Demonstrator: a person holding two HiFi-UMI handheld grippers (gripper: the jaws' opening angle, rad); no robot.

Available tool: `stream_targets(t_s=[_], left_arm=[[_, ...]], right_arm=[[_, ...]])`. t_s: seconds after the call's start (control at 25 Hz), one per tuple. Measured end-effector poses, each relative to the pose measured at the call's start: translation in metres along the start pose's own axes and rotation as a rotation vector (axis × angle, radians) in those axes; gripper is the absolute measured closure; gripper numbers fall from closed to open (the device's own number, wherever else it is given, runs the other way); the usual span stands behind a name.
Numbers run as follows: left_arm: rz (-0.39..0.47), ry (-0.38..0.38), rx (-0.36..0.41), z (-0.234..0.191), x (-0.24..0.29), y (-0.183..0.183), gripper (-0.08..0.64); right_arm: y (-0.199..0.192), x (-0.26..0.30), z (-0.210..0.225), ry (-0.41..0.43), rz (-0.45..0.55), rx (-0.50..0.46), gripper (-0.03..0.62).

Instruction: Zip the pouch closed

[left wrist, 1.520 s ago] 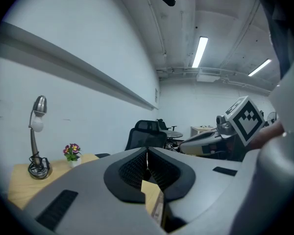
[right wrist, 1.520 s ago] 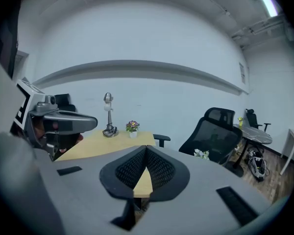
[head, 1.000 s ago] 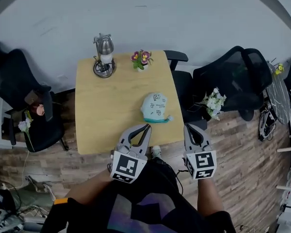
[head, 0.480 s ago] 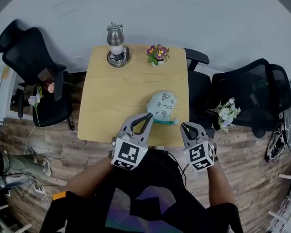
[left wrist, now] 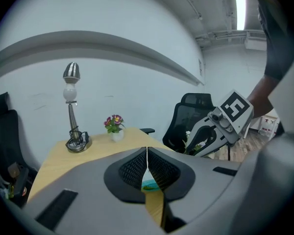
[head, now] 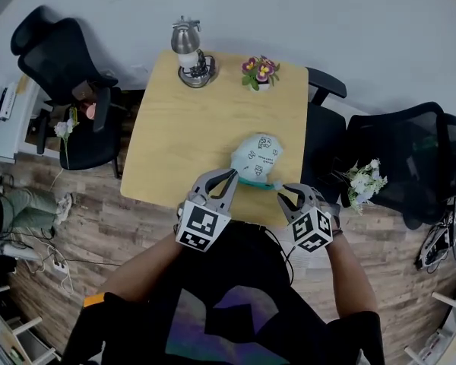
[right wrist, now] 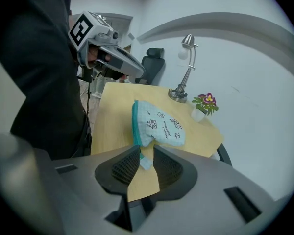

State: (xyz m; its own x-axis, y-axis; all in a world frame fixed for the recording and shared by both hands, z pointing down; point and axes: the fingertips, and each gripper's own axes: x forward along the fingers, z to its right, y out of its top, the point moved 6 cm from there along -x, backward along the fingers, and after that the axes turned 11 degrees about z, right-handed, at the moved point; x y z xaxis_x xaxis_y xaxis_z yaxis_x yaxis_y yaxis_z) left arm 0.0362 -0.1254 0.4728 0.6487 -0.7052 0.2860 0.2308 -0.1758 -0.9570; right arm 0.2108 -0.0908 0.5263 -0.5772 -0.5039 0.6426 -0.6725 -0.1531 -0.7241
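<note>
Pouch (head: pixel 257 154): pale blue fabric with small printed figures. It lay on the wooden counter (head: pixel 175 143), close to the near edge and towards my right. Its teal zipper edge (head: pixel 252 182) faced me and its rounded end pointed away. In the head view the zipper line ran roughly left to right, and a small pale tab (right wrist: pixel 145 163) stuck out at its right end.

Relation for the next move: each end of the zipper line lay next to one gripper.
- The left hand-held gripper (head: pixel 232 175) had its tips just beside the left end. It was clenched with nothing between the pads; the left gripper view showed only a sliver of the pouch past the closed tips.
- The right hand-held gripper (head: pixel 290 192) was nearer the tab end and looked almost straight along the teal edge. Its jaws had just been opening. They stood released, with the tab showing in the gap and neither pad pressing on it.

I judged the right side better placed to take the tab and the left to steady the fabric. I could not tell how far the zip was open.

Writing: the pouch carried lines of print too small to read. Each gripper's cube carried only a black-and-white square marker.
</note>
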Motion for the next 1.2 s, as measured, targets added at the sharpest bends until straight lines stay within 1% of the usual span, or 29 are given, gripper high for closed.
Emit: stream_targets(t_s=[0.2, 0.36, 0.56, 0.8, 1.2], left_arm=[[-0.037, 0.034, -0.046, 0.001, 0.002, -0.012, 0.546], [-0.039, 0.05, -0.056, -0.003, 0.003, -0.011, 0.546], [-0.068, 0.034, -0.063, 0.0, 0.008, -0.014, 0.546], [-0.091, 0.05, -0.075, -0.001, 0.01, -0.02, 0.546], [-0.117, 0.059, -0.077, -0.001, 0.011, -0.023, 0.546]], right_arm=[[-0.015, 0.017, -0.004, 0.097, -0.024, -0.055, 0.468], [-0.025, 0.03, -0.002, 0.15, -0.039, -0.046, 0.448], [-0.028, 0.039, 0.003, 0.197, -0.04, -0.056, 0.436], [-0.037, 0.048, 0.0, 0.261, -0.06, -0.076, 0.436], [-0.051, 0.062, 0.0, 0.326, -0.106, -0.081, 0.436]])
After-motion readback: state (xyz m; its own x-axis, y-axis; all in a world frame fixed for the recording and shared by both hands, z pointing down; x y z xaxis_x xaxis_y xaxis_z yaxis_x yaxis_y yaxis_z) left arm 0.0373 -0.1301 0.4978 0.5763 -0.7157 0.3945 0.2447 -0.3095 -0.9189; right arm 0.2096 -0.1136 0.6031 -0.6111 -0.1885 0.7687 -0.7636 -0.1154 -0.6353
